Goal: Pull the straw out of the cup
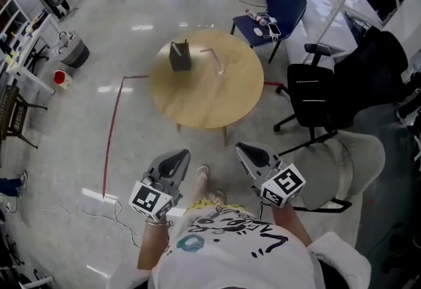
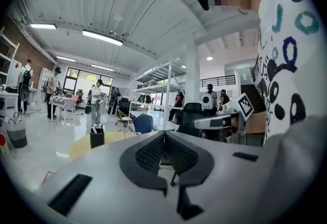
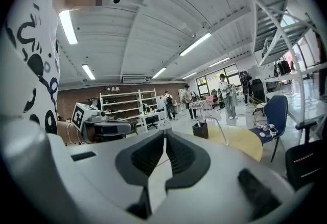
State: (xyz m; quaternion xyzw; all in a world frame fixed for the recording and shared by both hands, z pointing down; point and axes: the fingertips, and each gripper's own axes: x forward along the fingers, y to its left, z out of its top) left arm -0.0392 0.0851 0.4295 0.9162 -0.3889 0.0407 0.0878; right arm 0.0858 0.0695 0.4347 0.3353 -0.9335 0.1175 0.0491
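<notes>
A round wooden table point(image 1: 204, 93) stands ahead of me. On it a thin bent straw point(image 1: 217, 60) rises from a clear cup point(image 1: 220, 71) that I can barely make out. A dark box point(image 1: 180, 56) stands to the straw's left. Both grippers are held low near my body, well short of the table. My left gripper point(image 1: 179, 155) and right gripper point(image 1: 245, 147) have their jaws together with nothing between them. In the right gripper view the straw point(image 3: 220, 127) and box point(image 3: 200, 129) show far beyond the shut jaws point(image 3: 164, 132). In the left gripper view the jaws point(image 2: 163, 134) are shut too.
A blue chair point(image 1: 279, 8) stands behind the table, a black office chair point(image 1: 322, 93) to its right and a grey armchair point(image 1: 345, 162) beside my right arm. A red tape line point(image 1: 113, 123) runs along the floor on the left. People stand far back point(image 2: 96, 103).
</notes>
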